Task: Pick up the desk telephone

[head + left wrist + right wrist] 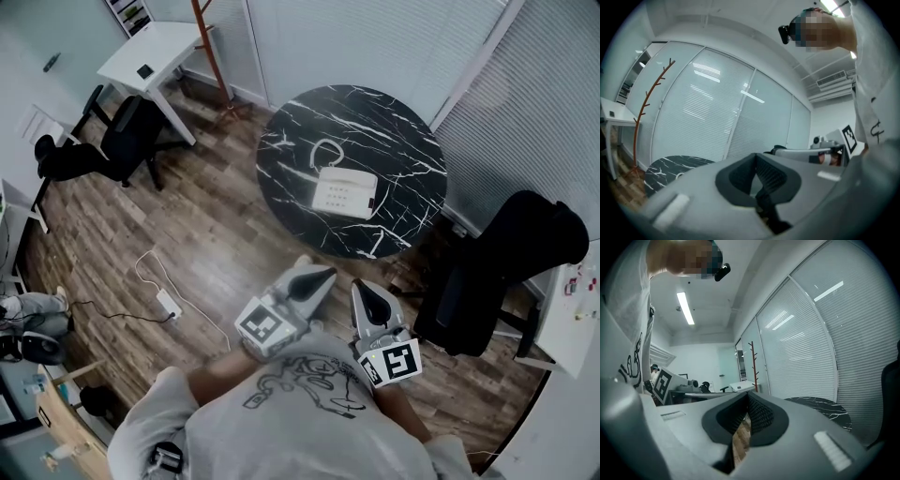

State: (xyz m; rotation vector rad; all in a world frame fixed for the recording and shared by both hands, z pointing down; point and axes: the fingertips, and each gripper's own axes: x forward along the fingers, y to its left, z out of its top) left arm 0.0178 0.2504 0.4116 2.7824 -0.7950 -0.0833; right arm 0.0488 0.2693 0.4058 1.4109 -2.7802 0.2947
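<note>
A white desk telephone (345, 192) with its handset and a looped cord lies on the round black marble table (403, 150) in the head view. My left gripper (322, 277) and right gripper (362, 292) are held side by side near the person's chest, short of the table's near edge, both pointing toward it. Both are shut with nothing between the jaws. In the left gripper view only the table's edge (670, 168) shows past the left gripper (757, 180); the phone is hidden. The right gripper (746, 420) view shows the table (825, 408) at right.
A black office chair (506, 262) stands right of the table. A red coat stand (211, 47) is behind it, with a white desk (150, 56) and another black chair (122, 141) at far left. A power strip with cable (169, 302) lies on the wood floor.
</note>
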